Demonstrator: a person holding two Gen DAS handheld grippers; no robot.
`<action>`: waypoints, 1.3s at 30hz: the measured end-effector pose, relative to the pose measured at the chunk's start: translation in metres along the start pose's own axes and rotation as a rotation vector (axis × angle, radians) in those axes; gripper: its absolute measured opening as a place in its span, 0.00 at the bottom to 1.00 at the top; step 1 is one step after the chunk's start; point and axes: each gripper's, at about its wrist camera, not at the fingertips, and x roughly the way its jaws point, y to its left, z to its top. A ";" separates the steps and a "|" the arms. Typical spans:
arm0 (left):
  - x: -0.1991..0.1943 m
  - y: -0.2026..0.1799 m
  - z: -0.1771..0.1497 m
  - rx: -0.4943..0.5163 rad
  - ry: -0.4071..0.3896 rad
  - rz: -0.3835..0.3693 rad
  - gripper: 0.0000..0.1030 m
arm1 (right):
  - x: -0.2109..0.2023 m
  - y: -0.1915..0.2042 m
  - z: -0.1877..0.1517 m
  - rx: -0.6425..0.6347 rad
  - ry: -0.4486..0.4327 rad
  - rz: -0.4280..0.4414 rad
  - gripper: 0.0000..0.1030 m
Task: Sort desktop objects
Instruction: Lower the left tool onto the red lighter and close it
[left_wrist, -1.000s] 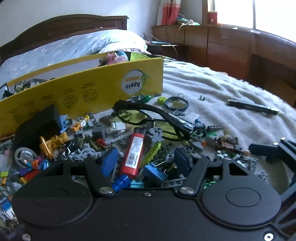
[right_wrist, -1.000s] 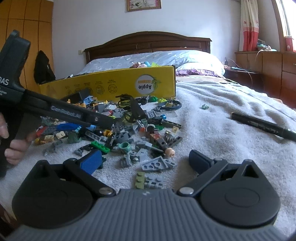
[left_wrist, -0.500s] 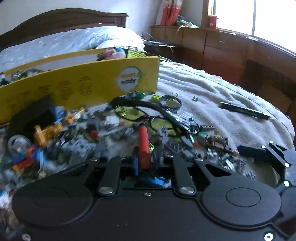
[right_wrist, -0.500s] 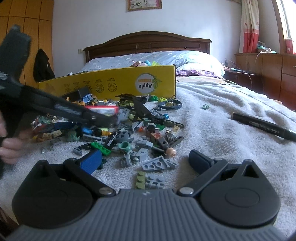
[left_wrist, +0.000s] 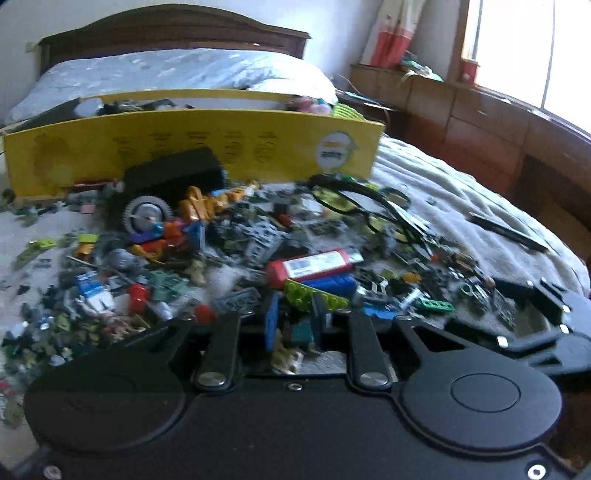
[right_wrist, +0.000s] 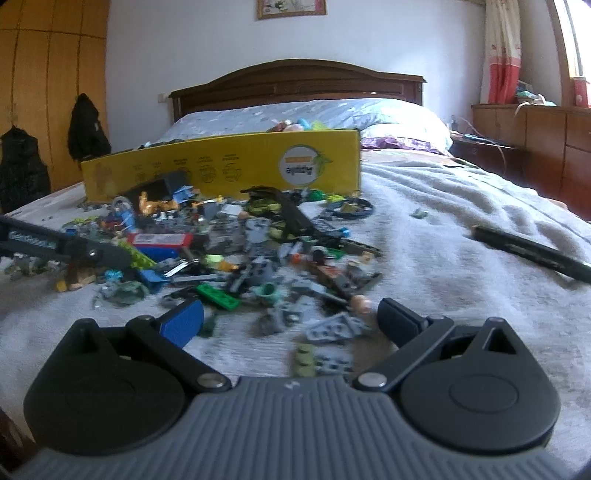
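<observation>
Brick pile on the bed, one gripper wide and one pinched in

The mess to sort is a big scatter of small building bricks (right_wrist: 258, 266), mostly grey and black with bits of lime, blue, orange and red, spread over a white blanket (right_wrist: 461, 206). It sits right in front of a long yellow cardboard box (right_wrist: 221, 166) with a round "Apple" logo printed upside down on its side. The box already has stuff poking out of the top.

Lying on the pile is a red tube with a white barcode label (left_wrist: 314, 262), flat on its side on a blue brick and a lime plate. Further back there's a grey gear wheel (left_wrist: 147, 218) next to a gold figure (left_wrist: 201, 205). A pair of black glasses with yellow lenses (left_wrist: 354, 206) lies near the box's right end. A black marker pen (right_wrist: 532, 251) lies by itself on the blanket, well apart from the pile on the right.

The left gripper (left_wrist: 295, 317) is down low at the near edge of the pile, fingers pulled in narrow with small bits showing in the gap. That view is blurry, so I can't tell if it's actually pinching anything; the red tube is just past the tips. The right gripper (right_wrist: 291, 321) is spread wide over the near bricks with nothing in it, and a bright green plate (right_wrist: 218, 295) lies just ahead of its blue pad
</observation>
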 end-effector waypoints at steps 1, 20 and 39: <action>-0.001 0.001 0.001 -0.004 -0.009 0.005 0.24 | 0.000 0.004 0.000 -0.010 0.002 0.017 1.00; 0.037 -0.039 0.017 -0.117 -0.020 -0.013 0.85 | -0.003 0.033 -0.003 -0.024 -0.033 0.135 0.98; 0.063 -0.077 0.050 0.543 0.096 -0.122 0.32 | -0.026 0.013 -0.006 0.025 -0.081 0.127 0.96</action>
